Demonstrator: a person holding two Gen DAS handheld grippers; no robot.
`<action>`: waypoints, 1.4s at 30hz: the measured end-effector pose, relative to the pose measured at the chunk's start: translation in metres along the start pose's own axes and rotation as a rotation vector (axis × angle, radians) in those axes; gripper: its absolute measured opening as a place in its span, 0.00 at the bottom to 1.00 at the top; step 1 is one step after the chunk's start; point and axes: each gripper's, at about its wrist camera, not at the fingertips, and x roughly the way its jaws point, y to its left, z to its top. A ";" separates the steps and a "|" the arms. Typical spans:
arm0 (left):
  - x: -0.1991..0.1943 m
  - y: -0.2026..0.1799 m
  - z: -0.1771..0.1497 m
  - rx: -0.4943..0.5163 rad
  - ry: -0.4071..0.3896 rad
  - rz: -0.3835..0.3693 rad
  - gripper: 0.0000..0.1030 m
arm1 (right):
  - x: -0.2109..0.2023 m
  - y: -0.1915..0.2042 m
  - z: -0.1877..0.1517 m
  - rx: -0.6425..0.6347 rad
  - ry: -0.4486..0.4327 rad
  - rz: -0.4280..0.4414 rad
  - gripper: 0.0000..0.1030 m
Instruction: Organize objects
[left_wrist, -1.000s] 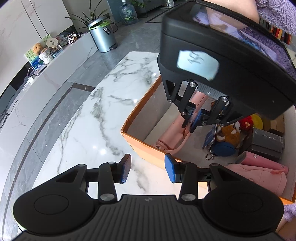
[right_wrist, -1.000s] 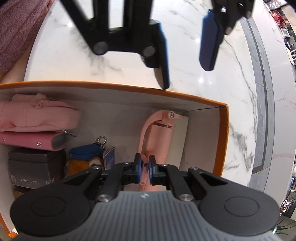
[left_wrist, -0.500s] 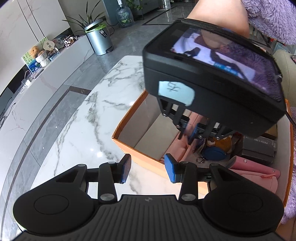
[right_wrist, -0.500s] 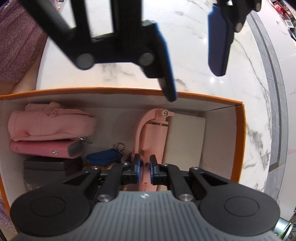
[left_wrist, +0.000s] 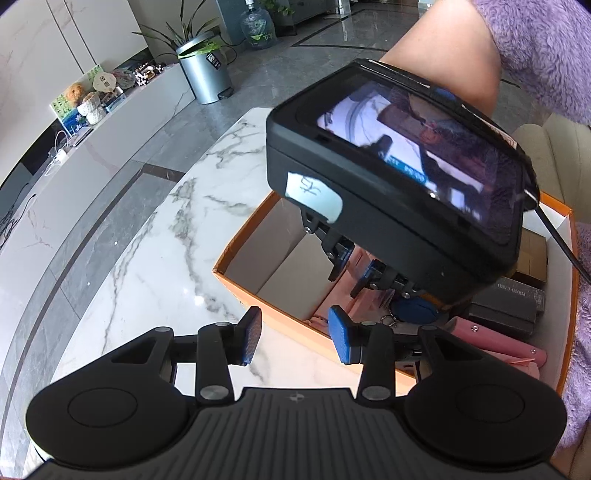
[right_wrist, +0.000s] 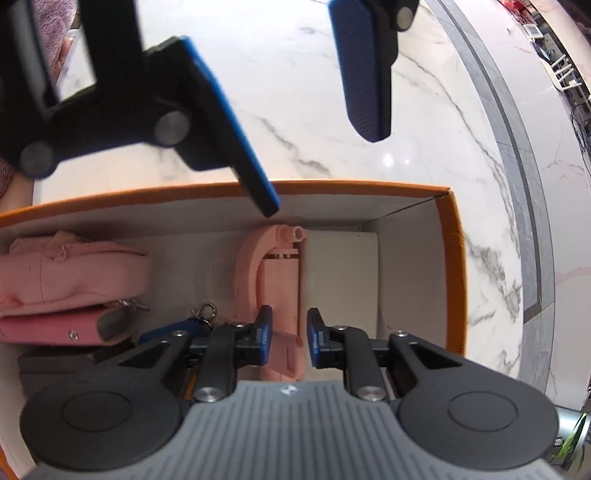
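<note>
Release is what separates this moment from half a second back: the right tool (right_wrist: 289, 338), which was pinched tight on the pink folding holder (right_wrist: 275, 291), now stands with a narrow gap between its pads, and the holder lies loose on the floor of the orange box (right_wrist: 452, 258).

Going left to right in the right wrist view: at 9 o'clock two pink pouches (right_wrist: 70, 273) sit stacked against the box's left end, with a dark box (right_wrist: 55, 365) below them. A blue key pouch (right_wrist: 173, 328) with a metal clasp lies just beside the tool's left finger. The holder runs from the middle of the view up towards 12 o'clock, its hinge end close under the far wall, and a white card box (right_wrist: 340, 280) sits tight against its right side. Bare box floor follows at 3 o'clock, then white marble bench (right_wrist: 443, 110) beyond the rim.

The left tool (left_wrist: 295, 334) hangs wide and empty over the bench just outside the near rim, as it did a second ago.

My reading: the holder is placed, and the right tool can lift clear for the next item. Its pads flank the holder closely, so a straight withdrawal avoids dragging it.
</note>
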 end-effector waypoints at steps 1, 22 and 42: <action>-0.003 -0.002 0.000 -0.006 -0.001 0.004 0.46 | -0.003 0.002 0.000 -0.002 -0.001 -0.011 0.18; -0.153 -0.088 -0.020 -0.251 -0.363 0.315 0.76 | -0.207 0.074 -0.075 0.836 -0.425 -0.193 0.52; -0.174 -0.162 -0.101 -0.681 -0.408 0.490 0.94 | -0.182 0.283 -0.105 1.317 -0.786 -0.521 0.81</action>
